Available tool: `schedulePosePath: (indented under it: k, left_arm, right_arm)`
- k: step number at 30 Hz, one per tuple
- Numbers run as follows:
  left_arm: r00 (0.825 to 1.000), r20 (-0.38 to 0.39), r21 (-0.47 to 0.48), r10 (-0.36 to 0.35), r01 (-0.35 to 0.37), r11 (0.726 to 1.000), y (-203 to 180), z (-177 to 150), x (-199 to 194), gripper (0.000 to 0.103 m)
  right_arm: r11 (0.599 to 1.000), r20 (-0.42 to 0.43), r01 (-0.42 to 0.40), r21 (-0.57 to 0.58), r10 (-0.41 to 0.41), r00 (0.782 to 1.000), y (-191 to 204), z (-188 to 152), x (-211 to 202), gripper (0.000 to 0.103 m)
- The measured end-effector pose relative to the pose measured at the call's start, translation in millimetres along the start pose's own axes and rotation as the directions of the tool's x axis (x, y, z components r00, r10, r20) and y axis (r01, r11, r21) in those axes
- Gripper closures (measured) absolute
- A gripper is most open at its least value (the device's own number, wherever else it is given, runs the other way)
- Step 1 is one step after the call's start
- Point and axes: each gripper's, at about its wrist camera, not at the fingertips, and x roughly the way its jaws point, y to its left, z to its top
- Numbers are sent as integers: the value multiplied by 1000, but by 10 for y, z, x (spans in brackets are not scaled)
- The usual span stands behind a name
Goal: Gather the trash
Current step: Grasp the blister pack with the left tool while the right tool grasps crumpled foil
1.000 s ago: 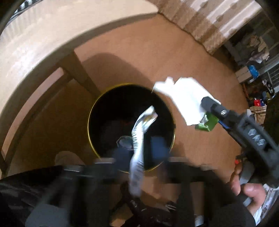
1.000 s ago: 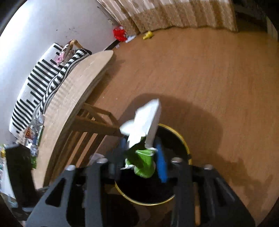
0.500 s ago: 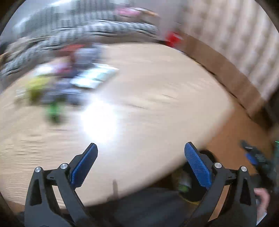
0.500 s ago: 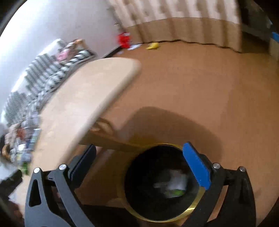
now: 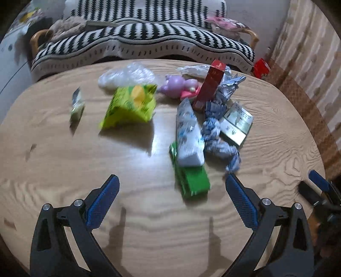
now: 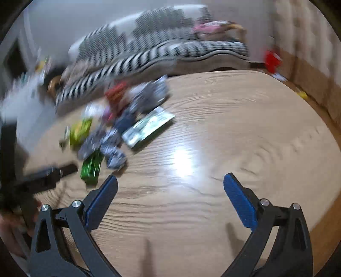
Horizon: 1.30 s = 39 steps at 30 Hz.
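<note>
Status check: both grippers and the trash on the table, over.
Left gripper open, empty. Right gripper open, empty. Green box nearest, white pack lying across it.

Pale oval wooden table [image 5: 64, 162] glaring with reflected lamplight, backed by a sofa under a black-and-white zigzag throw [image 5: 149, 40] against a plain light wall [image 6: 85, 19], with beige patterned curtains [image 5: 315, 64] hanging at right.
</note>
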Motion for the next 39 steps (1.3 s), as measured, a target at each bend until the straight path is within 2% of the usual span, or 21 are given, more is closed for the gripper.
schedulePosePath:
  k: [3,5,11,13,15,17,19,20,21,23,29,31,34,35,36,37,38,39]
  left_arm:
    - [1000,-2,35,-2,2,999,-23,114,153,6]
    - [1000,-25,49,-7,8,999,4,165,282,6]
    - [998,-62,66,-25,29,997,57,330,483,6]
    - [997,-65,57,-37,40,998,83,383,523,6]
    - [996,-77,51,-54,58,997,106,433,594,7]
    - [989,-86,36,-118,121,992,139,465,649,24]
    - [990,-87,61,-107,112,992,137,485,657,74]
    - [988,-89,56,-123,129,990,151,481,664,74]
    - [986,-89,42,-140,144,989,166,485,658,74]
    - [983,-81,35,-163,166,985,158,482,625,74]
    - [993,2,75,-121,120,990,74,462,360,74]
    - [995,22,73,-96,94,993,101,455,308,74]
    - [995,19,48,-95,94,994,171,454,280,74]
    - [996,19,43,-90,89,995,185,453,267,74]
    - [996,20,43,-84,83,996,195,452,256,74]
    - [996,23,42,-81,80,996,210,448,243,74]
    - [996,25,39,-81,80,996,227,443,225,74]
    - [996,26,36,-82,81,996,241,447,213,74]
  right_arm:
    - [985,-10,20,-169,-22,1000,313,41,234,7]
    - [971,-11,22,-238,-26,1000,470,47,386,7]
    - [949,2,21,-315,-21,1000,757,285,783,9]
    - [940,-2,12,-341,-13,1000,827,340,885,14]
    - [938,-26,-6,-346,-3,1000,873,383,1002,23]
    - [936,-39,-4,-351,-10,999,921,400,1113,30]
    - [927,-14,28,-375,-36,999,955,381,1105,43]
    - [929,2,40,-369,-43,999,952,392,1084,64]
    - [935,3,35,-353,-36,999,934,396,1077,78]
    - [954,-2,5,-301,-6,1000,861,418,1060,80]
    - [969,12,-37,-243,41,999,750,413,942,93]
    - [979,19,-69,-193,74,997,672,417,888,94]
    - [984,5,-80,-159,82,997,616,433,878,94]
    - [986,-13,-109,-126,108,994,595,431,888,93]
    - [987,-25,-127,-94,125,992,587,424,895,81]
    - [989,-32,-135,-65,134,991,571,426,897,64]
    - [990,-4,-138,-33,138,990,547,437,855,16]
    - [990,32,-136,-27,137,990,542,443,799,8]
